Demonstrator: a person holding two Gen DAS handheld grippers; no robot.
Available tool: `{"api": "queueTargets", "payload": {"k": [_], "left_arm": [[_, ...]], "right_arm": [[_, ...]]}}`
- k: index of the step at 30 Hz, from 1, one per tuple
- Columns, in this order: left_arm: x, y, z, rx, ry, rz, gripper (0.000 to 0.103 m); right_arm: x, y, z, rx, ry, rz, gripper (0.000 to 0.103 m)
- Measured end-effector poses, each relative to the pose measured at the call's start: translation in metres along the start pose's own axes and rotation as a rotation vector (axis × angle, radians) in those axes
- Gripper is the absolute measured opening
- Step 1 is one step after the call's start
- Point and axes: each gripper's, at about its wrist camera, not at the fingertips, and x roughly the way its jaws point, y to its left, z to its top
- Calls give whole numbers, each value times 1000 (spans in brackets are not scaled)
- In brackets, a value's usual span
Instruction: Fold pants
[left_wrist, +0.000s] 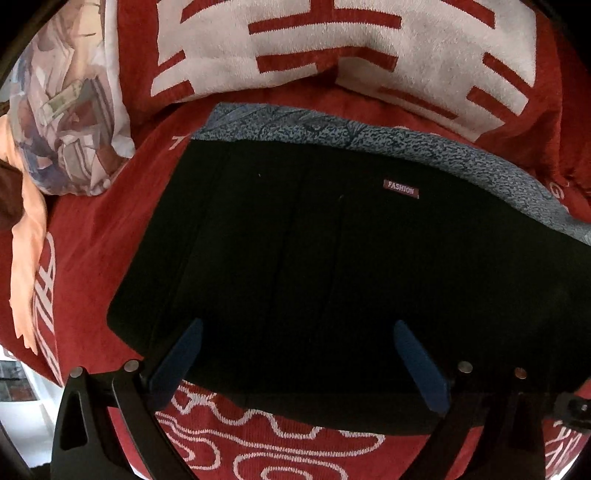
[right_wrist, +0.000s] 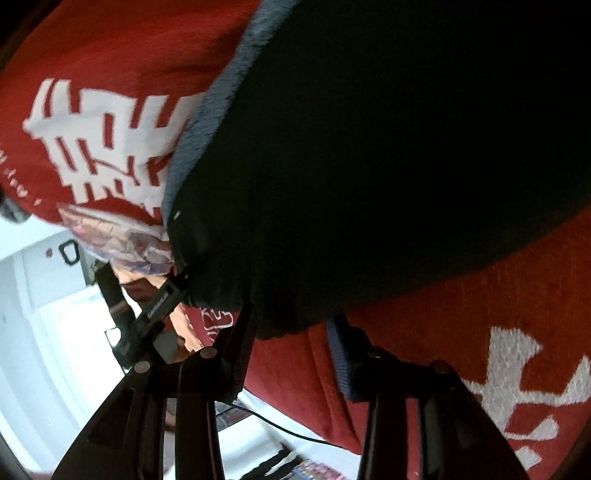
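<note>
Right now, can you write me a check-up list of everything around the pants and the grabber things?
Surface: red blanket with white characters.
Job's things: black pants, folded flat, FASHION label showing.
Clutter: blue-grey patterned cloth under the pants; printed pillow.
Grippers: left gripper open above the pants; right gripper open at the pants' edge.
Cables: black cable below the blanket edge.
Surroundings: white wall.

The pants lie on the blanket, just ahead of the left gripper. A patterned cloth lies beyond them. A pillow sits far left.
</note>
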Motion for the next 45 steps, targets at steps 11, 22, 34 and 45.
{"api": "queueTargets", "payload": {"k": [11, 22, 34, 45], "left_arm": [[-20, -3, -7, 20, -2, -1, 103], [-22, -18, -13, 43, -9, 21, 103], [-24, 20, -25, 7, -84, -18, 103], [-32, 17, -40, -18, -144, -62, 103]], "right_arm": [[-23, 1, -26, -85, -5, -188, 8], [-24, 59, 18, -421, -72, -423, 38], [136, 286, 56, -931, 145, -352, 42], [280, 324, 83, -1005, 295, -541, 17]]}}
